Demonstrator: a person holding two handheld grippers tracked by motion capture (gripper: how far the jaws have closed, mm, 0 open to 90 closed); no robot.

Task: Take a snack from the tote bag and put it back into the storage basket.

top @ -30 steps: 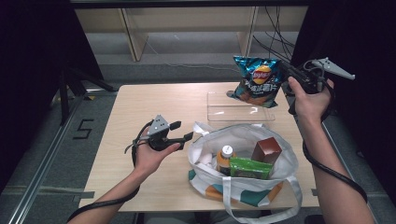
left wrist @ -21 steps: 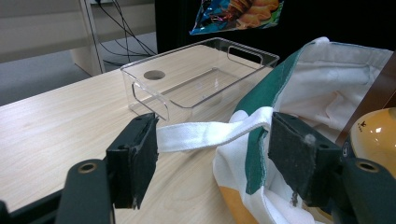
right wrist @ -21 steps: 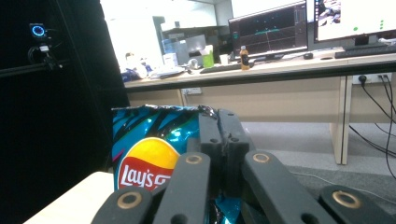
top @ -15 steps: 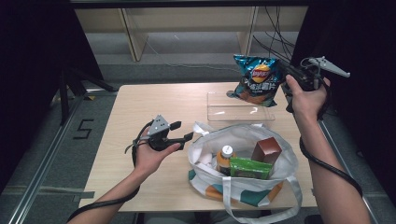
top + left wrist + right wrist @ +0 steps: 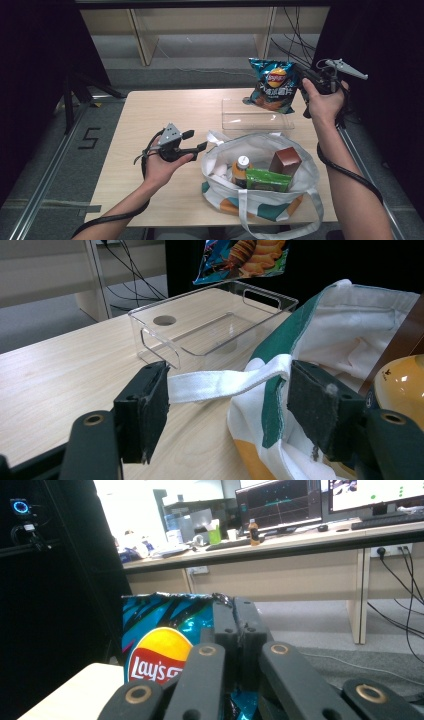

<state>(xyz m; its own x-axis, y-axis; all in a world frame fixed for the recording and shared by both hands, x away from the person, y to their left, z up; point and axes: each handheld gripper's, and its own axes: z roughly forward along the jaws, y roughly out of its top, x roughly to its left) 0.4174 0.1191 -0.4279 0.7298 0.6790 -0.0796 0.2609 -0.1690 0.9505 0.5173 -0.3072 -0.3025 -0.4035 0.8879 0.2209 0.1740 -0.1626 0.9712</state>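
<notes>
Compared with the frame one second earlier, little has shifted: the right gripper [image 5: 306, 79] holds the chip bag [image 5: 273, 84] at nearly the same place, raised above the far right part of the table [image 5: 150, 115], and the left gripper [image 5: 196, 141] keeps its station beside the tote bag [image 5: 260, 170].

Right gripper state: jaws fully closed on the upper edge of the chip bag [image 5: 165, 630], pinching the crimped seal. The bag hangs free below the grip, over the far end of the clear plastic tray [image 5: 255, 116].

Left gripper state: jaws wide, not pressing on anything. In the left gripper view the white strap [image 5: 225, 382] of the tote bag runs across the gap between the two pads.

Handling notes for the chip bag:
- Judged light; it is mostly air, so a single pinch carries it.
- The film is smooth and likely slippery; the stiff seal at the top gives the most secure hold.
- Contents are fragile. Avoid clamping the body of the bag, as this would crush the chips or burst the film.
- The bag swings under the grip; lower it slowly.

The tote bag is soft cloth and already contains an orange bottle [image 5: 241, 169], a green packet [image 5: 269, 179] and a brown box [image 5: 285, 161].
</notes>
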